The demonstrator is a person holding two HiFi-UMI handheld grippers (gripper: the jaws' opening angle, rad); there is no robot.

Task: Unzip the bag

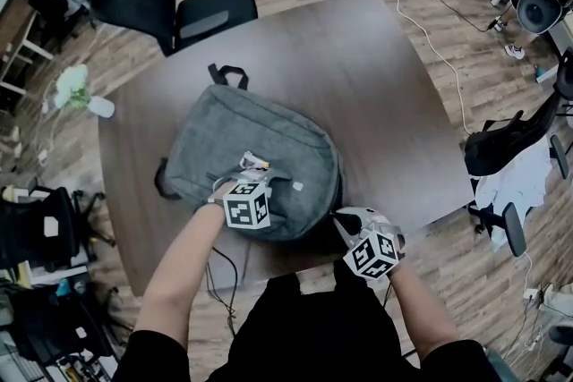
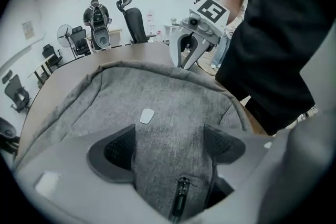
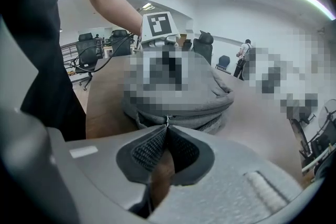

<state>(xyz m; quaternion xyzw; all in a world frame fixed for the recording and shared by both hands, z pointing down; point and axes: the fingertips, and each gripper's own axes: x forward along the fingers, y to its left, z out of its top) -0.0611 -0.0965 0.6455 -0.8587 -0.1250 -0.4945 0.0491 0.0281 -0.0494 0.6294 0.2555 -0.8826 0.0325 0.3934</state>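
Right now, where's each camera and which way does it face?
Head view: on the head, facing down at the gray backpack; both forearms show.
Left gripper view: over its open fingers, across the backpack toward the right gripper, torso.
Right gripper view: past fingers shut on the zipper pull; left arm shows.
All share the backpack.

No words, brands or numbers can be read. A pale tag [image 2: 147, 116] on the bag [image 2: 168, 94], at eleven o'clock from the front zip pull [image 2: 181, 194], is seen blank.
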